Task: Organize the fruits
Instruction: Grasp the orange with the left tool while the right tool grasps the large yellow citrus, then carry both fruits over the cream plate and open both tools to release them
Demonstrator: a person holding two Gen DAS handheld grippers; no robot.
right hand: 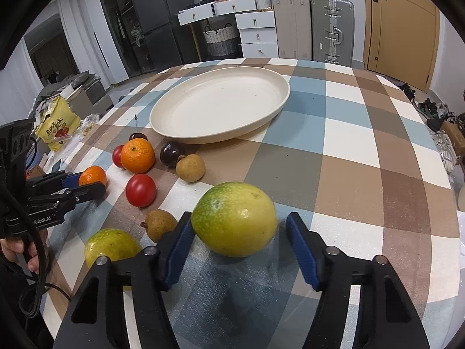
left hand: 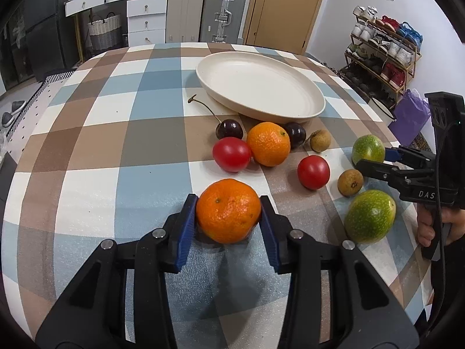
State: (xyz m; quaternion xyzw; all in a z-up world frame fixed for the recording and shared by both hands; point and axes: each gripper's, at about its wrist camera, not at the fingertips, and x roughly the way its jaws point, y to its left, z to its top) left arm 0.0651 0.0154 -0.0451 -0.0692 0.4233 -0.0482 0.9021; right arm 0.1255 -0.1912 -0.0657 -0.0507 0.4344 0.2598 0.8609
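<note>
My left gripper (left hand: 228, 212) is shut on an orange mandarin (left hand: 228, 210) at the near table edge; it also shows in the right wrist view (right hand: 92, 176). My right gripper (right hand: 238, 232) is open around a green passion fruit (right hand: 234, 218), the left pad touching it, a gap on the right. A cream oval plate (left hand: 290, 110) lies beyond, bare. Before it lie a second mandarin (left hand: 268, 144), two red tomatoes (left hand: 231, 154) (left hand: 313, 172), two dark cherries (left hand: 229, 129) (left hand: 296, 134), two brown longans (left hand: 320, 140) (left hand: 350, 182) and another green passion fruit (left hand: 369, 216).
The table wears a blue, brown and white checked cloth (right hand: 348, 151). A yellow snack bag (right hand: 56, 126) lies off its left side. Suitcases (left hand: 222, 11), white drawers (left hand: 145, 17) and a shoe rack (left hand: 383, 49) stand beyond the table.
</note>
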